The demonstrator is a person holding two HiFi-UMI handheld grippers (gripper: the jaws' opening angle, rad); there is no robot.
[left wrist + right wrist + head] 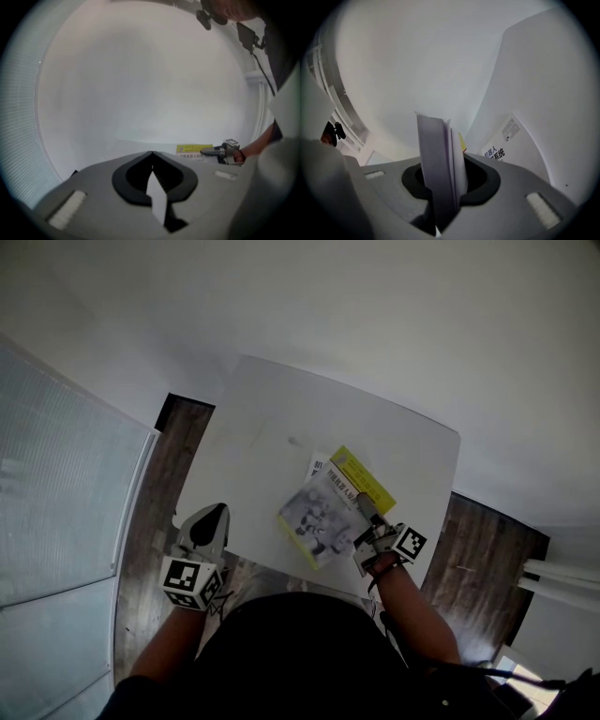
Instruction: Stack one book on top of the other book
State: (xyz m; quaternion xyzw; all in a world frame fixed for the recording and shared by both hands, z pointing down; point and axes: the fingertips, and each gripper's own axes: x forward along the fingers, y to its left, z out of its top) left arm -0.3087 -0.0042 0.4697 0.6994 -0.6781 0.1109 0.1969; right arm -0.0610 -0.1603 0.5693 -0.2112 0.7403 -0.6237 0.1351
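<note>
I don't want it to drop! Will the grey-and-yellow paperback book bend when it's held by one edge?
Probably a bit floppy: the grey-and-yellow paperback book is fairly thin, and the right gripper pinches only one edge, so its far side may sag. Its pages fan slightly at the jaws, so some could slip. It looks light, likely easy to hold.

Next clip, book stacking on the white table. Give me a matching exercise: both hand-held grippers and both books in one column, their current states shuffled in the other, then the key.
Things
1. left hand-held gripper
2. right hand-held gripper
3. yellow-edged book
4. white book

States
A. lies on the table, partly covered
B. jaws clamped on pages
C. jaws together, nothing between them
D. gripped at one edge, over the other book

Pairs: 1-C, 2-B, 3-D, 4-A
</note>
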